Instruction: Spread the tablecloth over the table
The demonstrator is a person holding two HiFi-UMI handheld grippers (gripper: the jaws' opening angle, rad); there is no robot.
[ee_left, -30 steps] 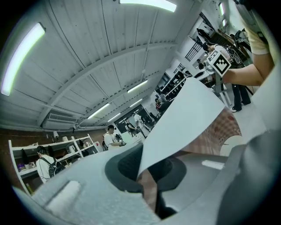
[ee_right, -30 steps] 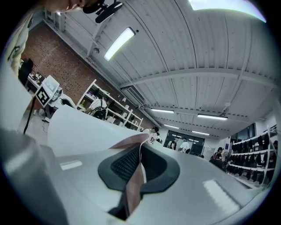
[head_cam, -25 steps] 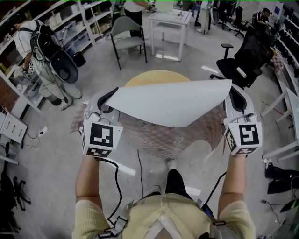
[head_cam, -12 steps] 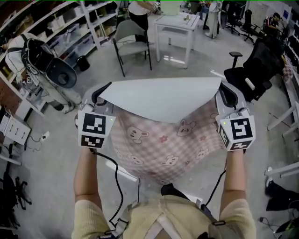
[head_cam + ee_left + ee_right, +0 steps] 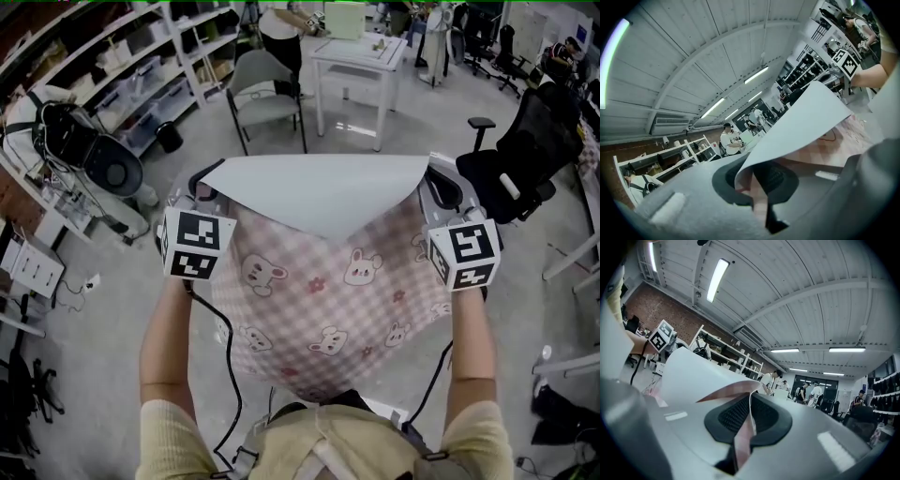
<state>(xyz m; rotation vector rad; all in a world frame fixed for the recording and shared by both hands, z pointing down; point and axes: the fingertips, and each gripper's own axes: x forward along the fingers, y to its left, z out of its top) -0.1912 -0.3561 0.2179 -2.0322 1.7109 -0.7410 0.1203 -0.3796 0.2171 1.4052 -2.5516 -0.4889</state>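
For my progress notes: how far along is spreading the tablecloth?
Done: the left tongs and right tongs are each shut on the edge of the tablecloth. In hand: it hangs in the air between them, its far edge folded over, white underside up. Left: laying it flat on the table; none shows beneath it.

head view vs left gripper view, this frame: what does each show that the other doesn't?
Head view only: the bunny print on the tablecloth as it hangs between the left gripper and the right gripper, plus the left marker cube and both forearms.
Left gripper view only: that gripper's jaws shut on the cloth's edge, and the ceiling light strips.
Both: the cloth's plain white underside folded over on top, the right marker cube, and shelving.
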